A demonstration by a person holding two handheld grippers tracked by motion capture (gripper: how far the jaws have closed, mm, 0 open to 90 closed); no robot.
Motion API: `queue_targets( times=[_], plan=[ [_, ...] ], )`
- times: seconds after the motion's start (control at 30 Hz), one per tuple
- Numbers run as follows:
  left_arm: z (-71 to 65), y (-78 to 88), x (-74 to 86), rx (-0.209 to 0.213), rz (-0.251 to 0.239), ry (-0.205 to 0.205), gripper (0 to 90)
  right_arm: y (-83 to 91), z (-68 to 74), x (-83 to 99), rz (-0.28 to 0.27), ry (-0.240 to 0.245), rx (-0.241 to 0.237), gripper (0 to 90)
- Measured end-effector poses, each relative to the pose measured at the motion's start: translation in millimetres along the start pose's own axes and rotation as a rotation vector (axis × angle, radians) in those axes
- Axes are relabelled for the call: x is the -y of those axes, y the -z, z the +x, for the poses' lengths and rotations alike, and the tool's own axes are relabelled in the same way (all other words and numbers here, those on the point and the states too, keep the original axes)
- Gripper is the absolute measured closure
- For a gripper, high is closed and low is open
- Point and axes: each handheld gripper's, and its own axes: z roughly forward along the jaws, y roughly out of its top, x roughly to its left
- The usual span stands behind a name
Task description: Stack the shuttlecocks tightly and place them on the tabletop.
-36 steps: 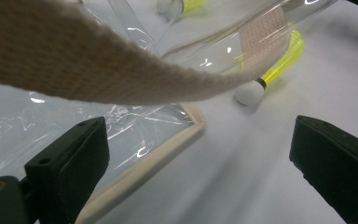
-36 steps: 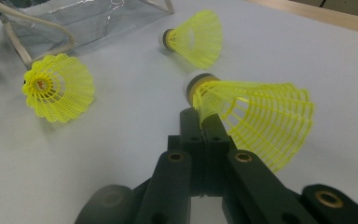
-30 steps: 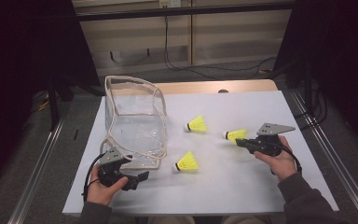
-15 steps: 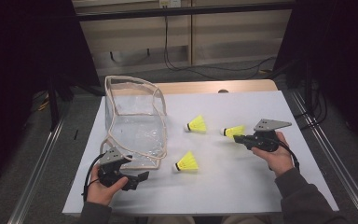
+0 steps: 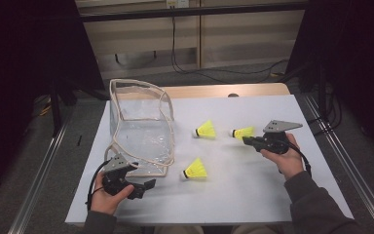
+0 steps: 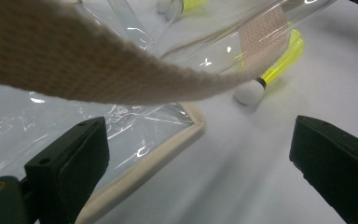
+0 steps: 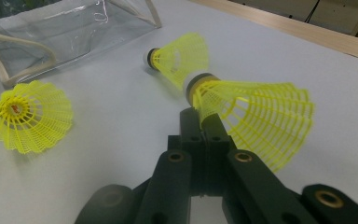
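Three yellow shuttlecocks lie on the white table. My right gripper (image 5: 248, 140) (image 7: 204, 122) is shut on the skirt edge of the right-hand shuttlecock (image 5: 243, 132) (image 7: 256, 116). A second shuttlecock (image 5: 205, 129) (image 7: 179, 58) rests just beyond it. The third shuttlecock (image 5: 195, 169) (image 7: 30, 114) (image 6: 261, 79) lies nearer the front. A clear bag (image 5: 141, 131) (image 7: 65, 28) with beige trim (image 6: 144, 163) stands open at the left. My left gripper (image 5: 145, 188) (image 6: 200, 154) is open at the bag's front corner, with nothing between its jaws.
The bag's beige strap (image 6: 98, 70) hangs across the top of the left gripper view. A wooden strip (image 5: 214, 91) borders the table's far edge, and metal rails (image 5: 341, 156) run along both sides. Bare table (image 5: 233, 195) lies between the two hands.
My right gripper has drifted slightly away from me and to the left, carrying its shuttlecock. The left gripper, the bag and the other two shuttlecocks have stayed put.
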Motion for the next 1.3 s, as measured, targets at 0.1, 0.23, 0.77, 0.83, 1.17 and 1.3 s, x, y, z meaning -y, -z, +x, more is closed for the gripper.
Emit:
queue_targets(
  times=[0.1, 0.23, 0.77, 0.83, 1.17, 1.3],
  plan=[
    [-0.1, 0.0, 0.1, 0.001, 0.000, 0.001, 4.8, -2.0, -1.0, -1.0, 0.001, 0.000, 0.004, 90.0],
    [0.0, 0.1, 0.1, 0.001, 0.000, 0.001, 4.8, -4.2, -2.1, -1.6, 0.003, 0.002, 0.010, 90.0],
    [-0.1, -0.1, 0.1, -0.001, 0.001, 0.001, 4.8, -10.2, -5.7, -3.3, 0.003, -0.001, 0.022, 90.0],
    [0.0, 0.0, 0.2, -0.002, 0.001, 0.002, 4.8, -10.8, -6.0, -3.5, 0.003, -0.003, 0.022, 90.0],
    [0.1, -0.1, 0.2, -0.002, 0.001, 0.001, 4.8, -14.5, -7.0, -6.8, 0.004, 0.005, 0.028, 90.0],
    [0.3, 0.0, 0.4, -0.001, 0.001, 0.001, 4.8, -16.6, -7.3, -7.4, 0.008, 0.007, 0.031, 90.0]
  ],
)
